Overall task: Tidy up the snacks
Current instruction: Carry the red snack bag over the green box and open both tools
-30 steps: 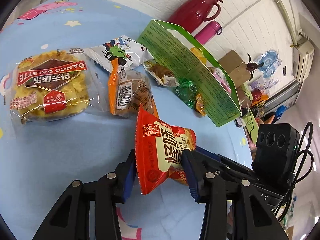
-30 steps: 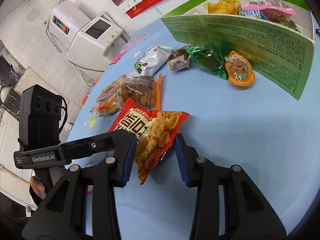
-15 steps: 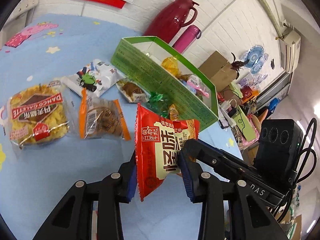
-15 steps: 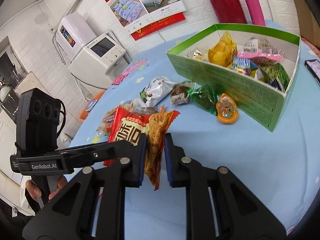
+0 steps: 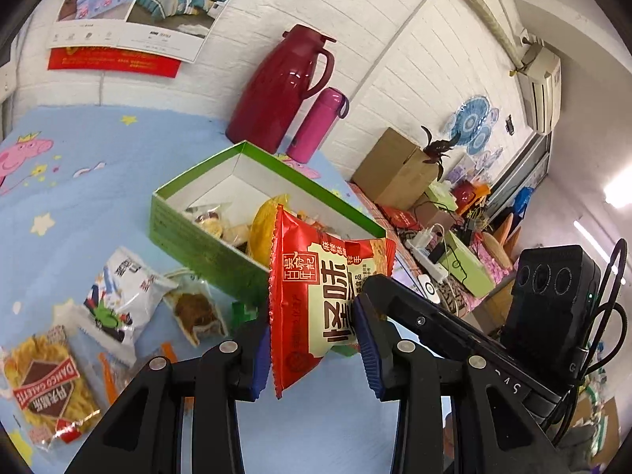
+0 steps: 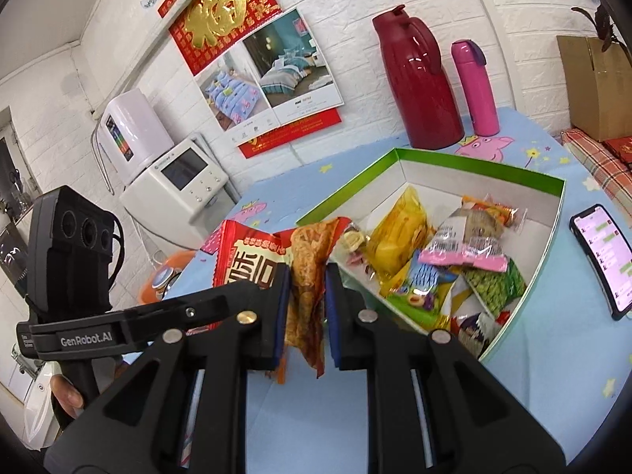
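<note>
You've got the red snack bag pinched from both sides: left gripper clamps it at centre-bottom of the left wrist view, and right gripper is closed narrow on the bag's crumpled edge at centre of the right view. Bag's in the air, just short of the green box, which fills the right half of that frame w/ other snacks inside.

Risks, as I judge them:
- Two grips on one thin foil pack: pull them apart and it tears or pops.
- Right grip is only on the edge, so it could slip out.
- Release too early and it lands outside the near wall, by the loose packets at lower left of the left view.
- Phone sits at far right, just beside the box; don't nudge it.
</note>
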`<state>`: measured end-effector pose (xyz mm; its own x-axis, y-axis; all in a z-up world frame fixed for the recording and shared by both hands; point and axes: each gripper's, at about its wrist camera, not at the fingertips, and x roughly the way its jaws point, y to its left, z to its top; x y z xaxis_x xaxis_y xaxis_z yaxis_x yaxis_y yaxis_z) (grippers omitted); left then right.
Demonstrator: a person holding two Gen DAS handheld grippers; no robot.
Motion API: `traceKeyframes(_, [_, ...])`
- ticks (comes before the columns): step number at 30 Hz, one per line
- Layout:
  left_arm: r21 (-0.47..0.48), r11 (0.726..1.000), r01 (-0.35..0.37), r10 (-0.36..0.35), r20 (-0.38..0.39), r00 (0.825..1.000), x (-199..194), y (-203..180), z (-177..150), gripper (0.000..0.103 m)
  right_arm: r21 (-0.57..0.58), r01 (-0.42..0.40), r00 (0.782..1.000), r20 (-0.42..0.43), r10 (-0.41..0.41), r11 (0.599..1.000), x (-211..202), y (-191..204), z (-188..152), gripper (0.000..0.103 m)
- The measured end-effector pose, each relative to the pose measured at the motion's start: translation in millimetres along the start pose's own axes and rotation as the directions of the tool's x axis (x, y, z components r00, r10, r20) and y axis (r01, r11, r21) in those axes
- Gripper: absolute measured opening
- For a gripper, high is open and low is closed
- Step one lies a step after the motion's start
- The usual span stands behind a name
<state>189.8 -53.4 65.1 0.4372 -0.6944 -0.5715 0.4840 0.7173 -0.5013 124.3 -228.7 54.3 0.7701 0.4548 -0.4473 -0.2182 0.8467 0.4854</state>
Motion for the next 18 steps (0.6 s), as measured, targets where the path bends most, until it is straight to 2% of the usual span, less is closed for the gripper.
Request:
traceKeyframes(8, [0.003, 1.0, 0.007, -0.007, 0.005, 1.0, 37.5, 5.2, 46.6, 0.038, 0.012, 0.043, 0.999, 0.029, -0.043, 0.999, 25.6, -25.7, 38.6, 0.019])
traceKeyframes(16, [-0.024, 1.0, -0.02, 0.019, -0.026, 0.999, 79.2, 23.9, 72.4, 0.038, 0.025, 0.08, 0.996, 0.023, -0.081, 0.996, 63.2, -53.9, 55.3, 0.022])
traceKeyframes(17, [-0.02, 0.999, -0.029, 0.029, -0.029, 0.999, 85.0, 25.8, 74.7, 0.039, 0.031, 0.082, 0.996, 0.019, -0.083, 0.996, 68.3, -59.0, 56.1, 0.023])
traceKeyframes(18, [-0.016, 0.999, -0.052, 0.052, -0.029, 0.998, 90.6, 28.1, 76.1, 0.045, 0.034, 0.092, 0.996, 0.013, -0.093, 0.995, 72.7, -64.0, 55.4, 0.025])
